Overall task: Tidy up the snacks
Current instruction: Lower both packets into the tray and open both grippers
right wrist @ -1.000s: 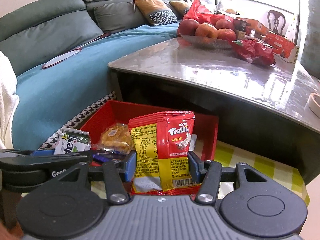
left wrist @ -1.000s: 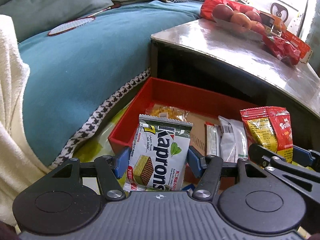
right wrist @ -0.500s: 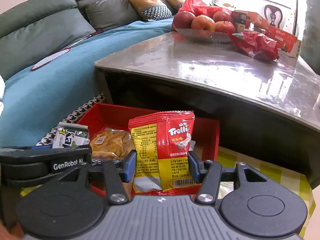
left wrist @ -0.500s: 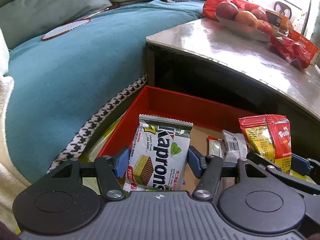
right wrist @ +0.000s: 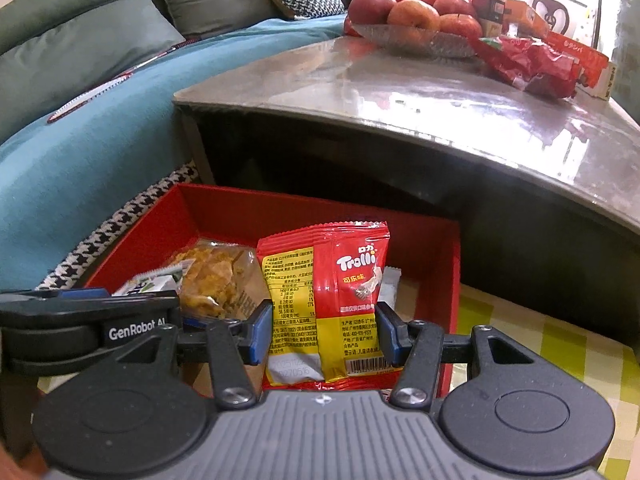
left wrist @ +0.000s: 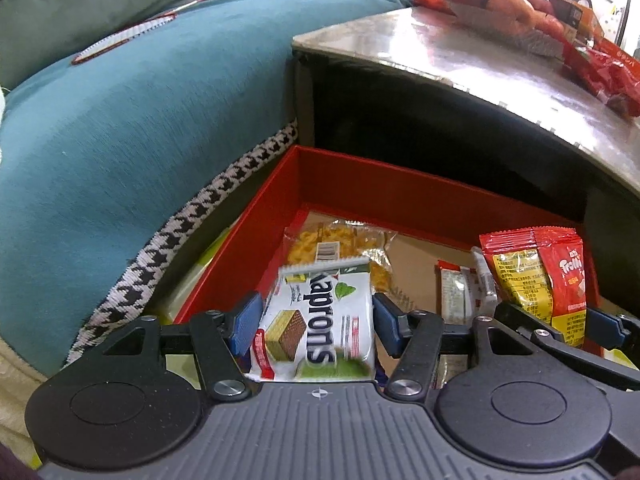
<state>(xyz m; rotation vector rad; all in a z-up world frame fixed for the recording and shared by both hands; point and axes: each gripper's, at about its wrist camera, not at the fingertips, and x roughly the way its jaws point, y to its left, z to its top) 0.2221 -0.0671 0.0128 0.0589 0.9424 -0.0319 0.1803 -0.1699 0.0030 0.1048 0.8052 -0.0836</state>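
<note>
My left gripper (left wrist: 316, 322) is shut on a white and green Kaprons wafer pack (left wrist: 320, 328), held over the near left part of a red box (left wrist: 384, 196). My right gripper (right wrist: 324, 330) is shut on a red and yellow Trolli candy bag (right wrist: 324, 300), held upright over the box's near right side (right wrist: 448, 280). Inside the box lie a clear bag of golden snacks (left wrist: 340, 248) and small white bars (left wrist: 460, 292). The Trolli bag also shows in the left wrist view (left wrist: 536, 280).
The red box sits on the floor below a grey stone table (right wrist: 440, 92) that carries a bowl of apples (right wrist: 412, 20) and red packets (right wrist: 528, 64). A teal sofa (left wrist: 120, 120) lies to the left. A yellow-green checked mat (right wrist: 540, 352) lies to the right.
Both grippers have moved forward and lower over the red box, each still holding its pack. The wafer pack now sits lower and tilted between the left fingers.
</note>
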